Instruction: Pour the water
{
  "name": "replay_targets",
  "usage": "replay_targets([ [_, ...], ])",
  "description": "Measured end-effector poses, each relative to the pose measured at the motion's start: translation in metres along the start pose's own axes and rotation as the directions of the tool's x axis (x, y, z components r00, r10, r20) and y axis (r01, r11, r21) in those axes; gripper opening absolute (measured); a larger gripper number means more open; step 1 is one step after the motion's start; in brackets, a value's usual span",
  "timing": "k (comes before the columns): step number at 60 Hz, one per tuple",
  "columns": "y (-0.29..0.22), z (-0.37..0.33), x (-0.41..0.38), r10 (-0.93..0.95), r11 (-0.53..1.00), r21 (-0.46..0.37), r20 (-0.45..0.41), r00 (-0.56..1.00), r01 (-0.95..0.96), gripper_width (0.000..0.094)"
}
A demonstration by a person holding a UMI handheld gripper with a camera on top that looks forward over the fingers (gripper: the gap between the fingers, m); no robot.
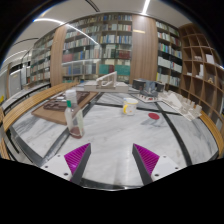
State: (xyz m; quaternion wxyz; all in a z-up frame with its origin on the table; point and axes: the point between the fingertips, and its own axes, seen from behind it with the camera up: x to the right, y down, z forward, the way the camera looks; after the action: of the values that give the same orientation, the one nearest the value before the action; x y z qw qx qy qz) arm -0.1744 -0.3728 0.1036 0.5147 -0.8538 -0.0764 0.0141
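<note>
- We see the gripper (112,160) with its fingers spread wide and nothing between them; only bare tabletop shows in the gap.
- Its two magenta pads (77,156) face each other across the gap and touch nothing.
- The white table (115,140) stretches ahead of the fingers, crossed by dark seam lines.
- On it we count one clear plastic bottle (72,115), standing beyond the left finger and well apart from it.
- The bottle stands upright, its long axis vertical, neck and greenish cap pointing up.
- One small yellowish cup (129,106) stands farther back, to the right of the bottle and apart from it.
- One red object (153,119) lies on the table beyond the right finger; it may be a bowl or a lid, but we cannot tell at this range.
- Behind the table, bookshelves (110,45) full of books line the far wall, and more shelves run along the right side.
- A wooden counter (95,92) stands between the table and the shelves.
</note>
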Motion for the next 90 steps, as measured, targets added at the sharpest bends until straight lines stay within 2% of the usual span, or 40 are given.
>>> replay_targets([
  [7, -0.009, 0.031, -0.074, 0.013, 0.999, 0.032, 0.060, 0.998, -0.015, 0.0859],
  [15, -0.027, 0.078, -0.134, 0.058, 0.996, 0.056, 0.088, 0.994, -0.063, 0.0859],
  [27, -0.060, 0.158, -0.162, 0.055, 0.989, 0.136, 0.026, 0.998, -0.058, 0.0842],
  [31, -0.065, 0.178, -0.163, 0.029, 0.987, 0.161, -0.006, 1.000, -0.027, 0.0768],
  [36, -0.070, 0.190, -0.161, 0.009, 0.981, 0.195, -0.030, 1.000, -0.003, 0.0545],
  [47, -0.077, 0.192, -0.159, 0.023, 0.972, 0.236, -0.025, 0.999, -0.016, 0.0426],
  [57, -0.104, 0.177, -0.169, 0.049, 0.961, 0.269, 0.067, 0.997, -0.065, 0.0404],
  [67, -0.189, 0.156, -0.172, 0.256, 0.885, 0.304, 0.318, 0.913, -0.354, 0.0402],
  [77, -0.297, 0.151, -0.149, 0.425, 0.711, 0.244, 0.599, 0.679, -0.660, 0.0401],
  [84, -0.343, 0.171, -0.122, 0.557, 0.537, 0.018, 0.744, 0.370, -0.843, 0.0401],
  [89, -0.363, 0.195, -0.090, 0.633, 0.344, -0.205, 0.772, 0.065, -0.916, 0.0401],
  [90, -0.366, 0.182, -0.092, 0.649, 0.297, -0.245, 0.761, 0.007, -0.923, 0.0398],
])
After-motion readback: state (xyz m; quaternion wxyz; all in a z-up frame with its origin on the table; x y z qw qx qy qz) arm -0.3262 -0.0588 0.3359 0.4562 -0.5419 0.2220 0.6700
